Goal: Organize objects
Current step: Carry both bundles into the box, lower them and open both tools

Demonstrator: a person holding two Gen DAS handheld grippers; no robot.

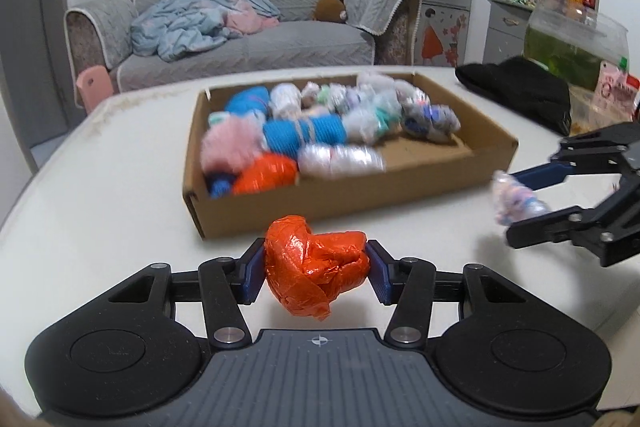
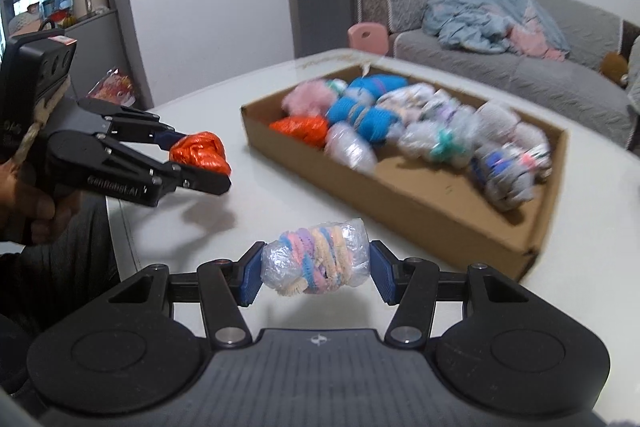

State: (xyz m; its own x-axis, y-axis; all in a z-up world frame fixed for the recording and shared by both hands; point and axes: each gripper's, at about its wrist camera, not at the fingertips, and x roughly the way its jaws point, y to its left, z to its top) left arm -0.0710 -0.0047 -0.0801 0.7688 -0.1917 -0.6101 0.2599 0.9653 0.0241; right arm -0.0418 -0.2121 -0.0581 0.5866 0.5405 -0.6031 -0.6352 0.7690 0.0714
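Near the cardboard box (image 1: pixel 248 215), the left tool (image 1: pixel 316 269) is clamping an orange bundle (image 1: pixel 316 275) and the right tool (image 2: pixel 316 269) is clamping a pastel bundle (image 2: pixel 314 261), either likely slipping free since its crinkly wrap is giving.

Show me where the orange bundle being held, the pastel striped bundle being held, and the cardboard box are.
orange bundle (image 1: pixel 316 267): left wrist view, middle of its crinkled wrap.
pastel striped bundle (image 2: pixel 314 259): right wrist view, centre of the striped part.
cardboard box (image 1: pixel 360 195): left wrist view, near outer wall.

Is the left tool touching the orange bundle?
Touching. The left wrist view shows both pads of the left tool pressed against the orange bundle, lifted off the table.
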